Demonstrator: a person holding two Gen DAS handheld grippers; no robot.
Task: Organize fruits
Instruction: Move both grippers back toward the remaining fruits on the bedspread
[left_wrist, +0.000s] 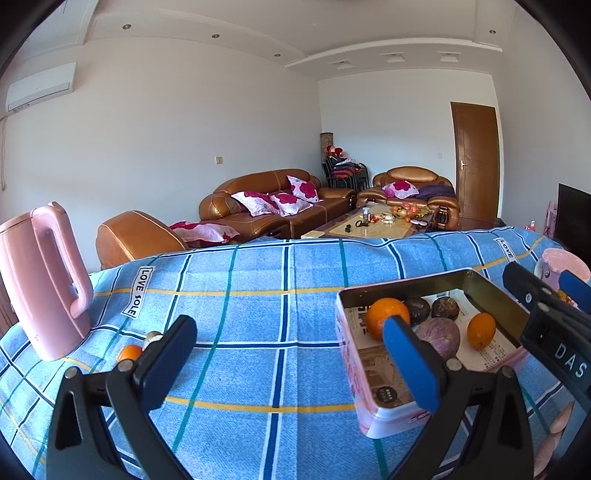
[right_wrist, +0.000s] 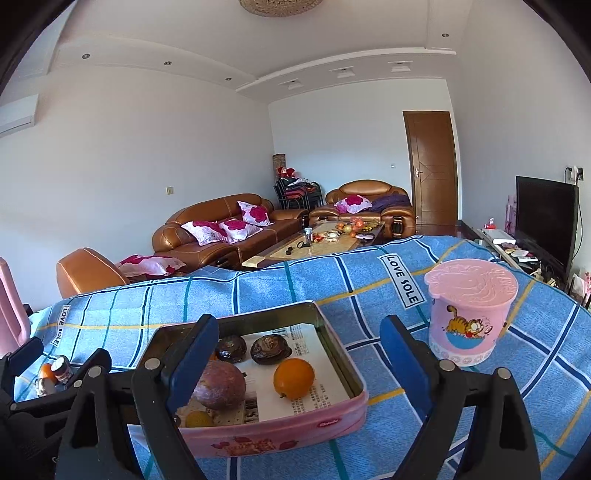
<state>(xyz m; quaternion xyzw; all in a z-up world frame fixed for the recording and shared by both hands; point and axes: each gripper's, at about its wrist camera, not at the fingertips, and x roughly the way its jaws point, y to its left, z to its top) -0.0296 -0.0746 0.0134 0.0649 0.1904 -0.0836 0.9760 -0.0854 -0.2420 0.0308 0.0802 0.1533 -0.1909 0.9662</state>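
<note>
A pink tin (right_wrist: 347, 417) lies open on the blue plaid cloth. Inside are an orange (right_wrist: 293, 378), a purple round fruit (right_wrist: 219, 384), two dark brown fruits (right_wrist: 231, 349) and a small yellow-orange fruit (right_wrist: 199, 419). My right gripper (right_wrist: 299, 332) is open just above the tin, its left finger over the tin's near left part, holding nothing. My left gripper (left_wrist: 291, 332) is open over bare cloth left of the tin (left_wrist: 351, 369), nothing between its fingers. A small orange fruit (left_wrist: 129, 352) lies on the cloth beside the left finger, half hidden by it.
A pink kettle (left_wrist: 44, 280) stands at the table's left end. Right of the tin stands a pink lidded cup (right_wrist: 471, 314). A small capped jar (right_wrist: 61, 367) sits near the loose orange fruit. Beyond the table's far edge are brown sofas and a coffee table.
</note>
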